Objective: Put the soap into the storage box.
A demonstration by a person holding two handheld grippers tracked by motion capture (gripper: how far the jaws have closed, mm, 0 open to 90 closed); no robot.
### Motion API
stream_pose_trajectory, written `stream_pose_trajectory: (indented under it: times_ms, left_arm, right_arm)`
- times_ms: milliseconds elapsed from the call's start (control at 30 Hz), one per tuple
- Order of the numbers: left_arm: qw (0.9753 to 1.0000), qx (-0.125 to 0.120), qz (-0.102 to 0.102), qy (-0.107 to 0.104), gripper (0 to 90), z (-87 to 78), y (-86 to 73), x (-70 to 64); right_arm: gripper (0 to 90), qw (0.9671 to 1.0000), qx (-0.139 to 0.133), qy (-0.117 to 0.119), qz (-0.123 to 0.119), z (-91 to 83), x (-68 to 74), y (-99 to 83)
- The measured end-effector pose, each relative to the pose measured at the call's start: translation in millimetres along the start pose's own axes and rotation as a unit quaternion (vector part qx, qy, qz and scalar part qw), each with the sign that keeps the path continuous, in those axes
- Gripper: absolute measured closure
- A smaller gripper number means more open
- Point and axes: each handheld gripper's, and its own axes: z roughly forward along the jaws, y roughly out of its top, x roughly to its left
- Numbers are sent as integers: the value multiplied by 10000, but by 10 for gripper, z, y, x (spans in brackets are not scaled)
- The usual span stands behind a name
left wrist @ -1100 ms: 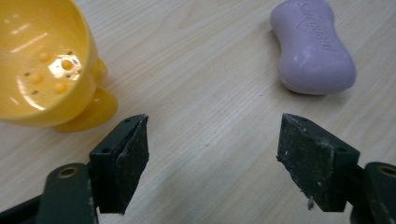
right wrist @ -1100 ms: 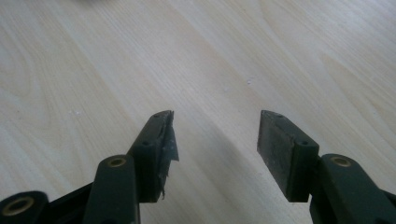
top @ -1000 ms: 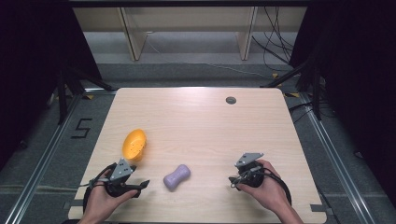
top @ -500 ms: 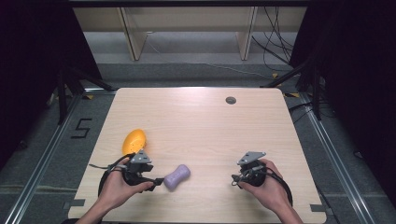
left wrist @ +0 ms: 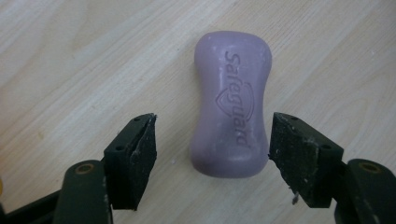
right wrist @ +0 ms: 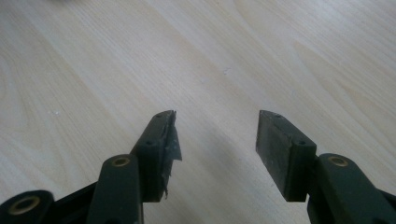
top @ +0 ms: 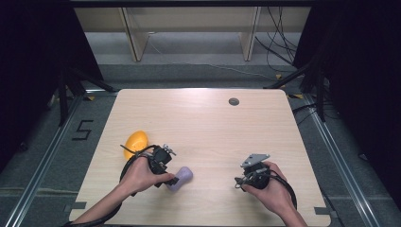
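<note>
So left tongs [left wrist: 212, 140] are spread around the purple Safeguard soap bar [left wrist: 232, 105], orange thing [top: 135, 143] just behind; right tongs [right wrist: 215, 135] spread over bare wooden tabletop [right wrist: 93, 70].

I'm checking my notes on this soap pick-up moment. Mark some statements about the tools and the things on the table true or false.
1. The left tool is open around the purple waisted soap bar. True.
2. The soap bar stands on end. False: it lies flat, embossed lettering up.
3. The right tool grips the yellow-orange rounded object. False: it is open over bare light wooden table.
4. The yellow-orange object lies on the left tool's side of the table. True.
</note>
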Motion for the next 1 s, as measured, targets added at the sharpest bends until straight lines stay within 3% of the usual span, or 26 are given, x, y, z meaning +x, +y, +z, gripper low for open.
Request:
stream_pose_trajectory:
  times_ms: [367, 633, 1000]
  left_arm:
    - [9985, 547, -22, -10, 322, 163, 179, -54]
    - [9957, 926, -60, 60, 345, 304, 257, -145]
    - [9917, 1279, 49, 157, 404, 445, 334, -144]
  right_arm:
    - [474, 10000, 4, 8, 18, 2, 2, -4]
    - [472, 10000, 14, 11, -22, 16, 0, -7]
    - [470, 10000, 24, 41, -27, 20, -3, -15]
